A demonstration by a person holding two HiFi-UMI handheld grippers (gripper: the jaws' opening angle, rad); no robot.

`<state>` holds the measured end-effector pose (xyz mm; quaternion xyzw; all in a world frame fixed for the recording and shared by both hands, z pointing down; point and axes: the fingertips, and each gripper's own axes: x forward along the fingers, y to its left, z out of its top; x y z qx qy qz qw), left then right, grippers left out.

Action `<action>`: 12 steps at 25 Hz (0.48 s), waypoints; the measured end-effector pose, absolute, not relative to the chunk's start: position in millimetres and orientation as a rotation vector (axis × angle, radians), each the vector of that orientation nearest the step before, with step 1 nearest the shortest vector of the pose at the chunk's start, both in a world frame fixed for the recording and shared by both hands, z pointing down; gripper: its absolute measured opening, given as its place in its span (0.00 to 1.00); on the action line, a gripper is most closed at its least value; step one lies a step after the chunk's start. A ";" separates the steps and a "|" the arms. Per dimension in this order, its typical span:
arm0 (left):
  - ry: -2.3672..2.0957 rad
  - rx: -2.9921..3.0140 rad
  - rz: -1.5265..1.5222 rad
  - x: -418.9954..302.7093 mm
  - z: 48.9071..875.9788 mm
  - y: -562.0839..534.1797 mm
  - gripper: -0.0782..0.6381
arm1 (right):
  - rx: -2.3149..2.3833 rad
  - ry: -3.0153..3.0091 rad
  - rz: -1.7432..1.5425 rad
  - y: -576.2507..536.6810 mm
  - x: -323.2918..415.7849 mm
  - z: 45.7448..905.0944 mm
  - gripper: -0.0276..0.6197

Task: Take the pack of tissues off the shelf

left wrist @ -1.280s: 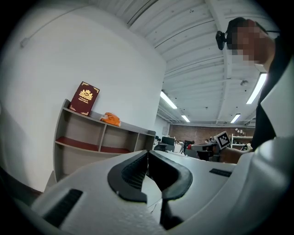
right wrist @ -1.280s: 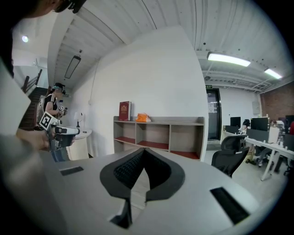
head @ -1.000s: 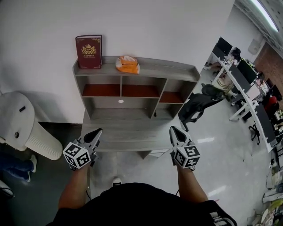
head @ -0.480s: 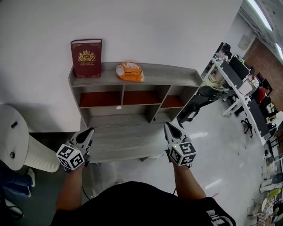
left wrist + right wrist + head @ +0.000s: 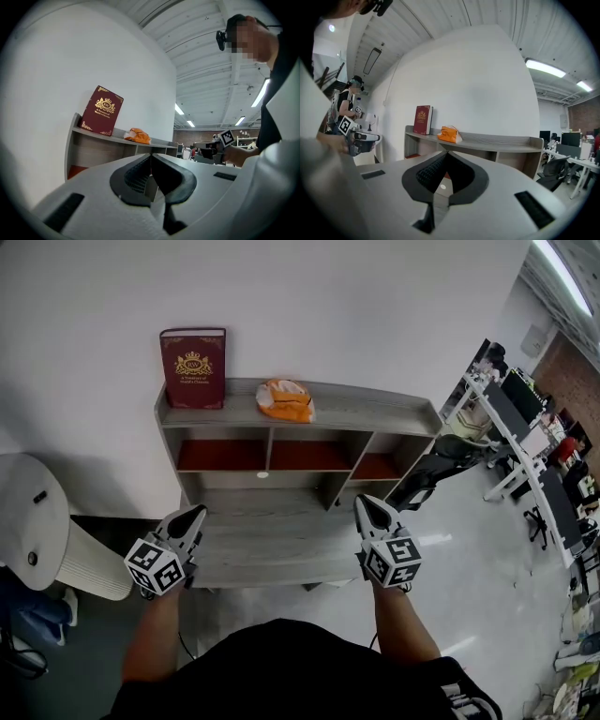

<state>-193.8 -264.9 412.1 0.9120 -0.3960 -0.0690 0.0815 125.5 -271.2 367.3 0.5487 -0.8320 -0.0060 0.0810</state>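
Observation:
An orange pack of tissues (image 5: 286, 399) lies on the top board of a grey shelf unit (image 5: 375, 409), right of an upright dark red book (image 5: 194, 355). The pack also shows in the left gripper view (image 5: 136, 136) and the right gripper view (image 5: 449, 134). My left gripper (image 5: 194, 516) hovers over the desk's left front, jaws together with nothing between them. My right gripper (image 5: 366, 506) hovers over the desk's right front, likewise shut and empty. Both are well below and short of the pack. The jaw tips meet in each gripper view, left gripper (image 5: 151, 155) and right gripper (image 5: 446, 153).
The shelf unit stands on a grey desk (image 5: 272, 545) against a white wall and has open cubbies with red-brown floors (image 5: 305, 456). A white rounded appliance (image 5: 42, 526) stands at the left. A black office chair (image 5: 436, 470) and rows of desks (image 5: 534, 460) fill the right.
The view has shifted slightly, and both grippers stay low in front of the desk, a little higher and further right in frame than half a second ago. Neither has opened.

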 end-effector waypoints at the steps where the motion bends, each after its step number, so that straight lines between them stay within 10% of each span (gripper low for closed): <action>1: -1.200 2.720 -0.212 -192.8 409.7 -264.6 0.13 | 1.634 -2.497 -0.022 -274.9 128.8 365.8 0.05; 12: -1.289 2.705 -0.165 -174.9 398.6 -269.4 0.13 | 1.521 -2.562 -0.078 -310.4 144.4 356.3 0.05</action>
